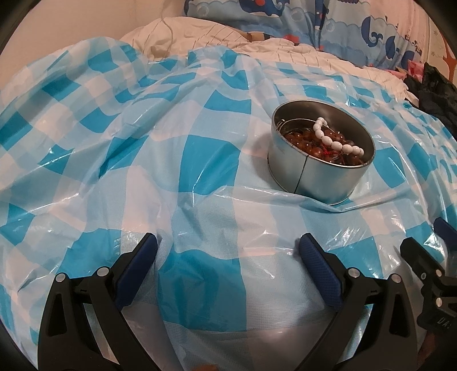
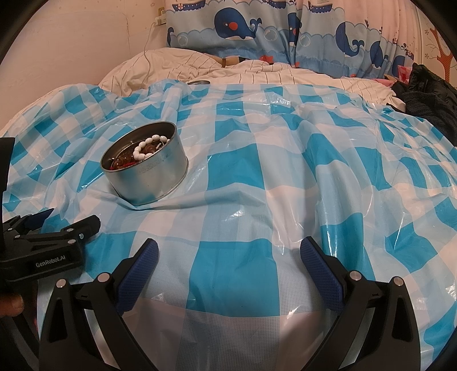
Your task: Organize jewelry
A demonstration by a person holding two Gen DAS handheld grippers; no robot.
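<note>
Bed under a crinkled blue-and-white checked plastic sheet (image 2: pixel 257 159), whale-print curtain (image 2: pixel 242 25) behind, one round metal tin (image 1: pixel 320 159) on the sheet holding one white bead bracelet (image 1: pixel 334 139) over brown beads (image 1: pixel 302 142), left gripper (image 1: pixel 228 245) and right gripper (image 2: pixel 228 251) both spread wide, empty.

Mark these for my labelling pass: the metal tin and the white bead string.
metal tin (image 1: pixel 314 174), left wrist view, front outer wall.
white bead string (image 1: pixel 337 144), left wrist view, a middle bead.
</note>
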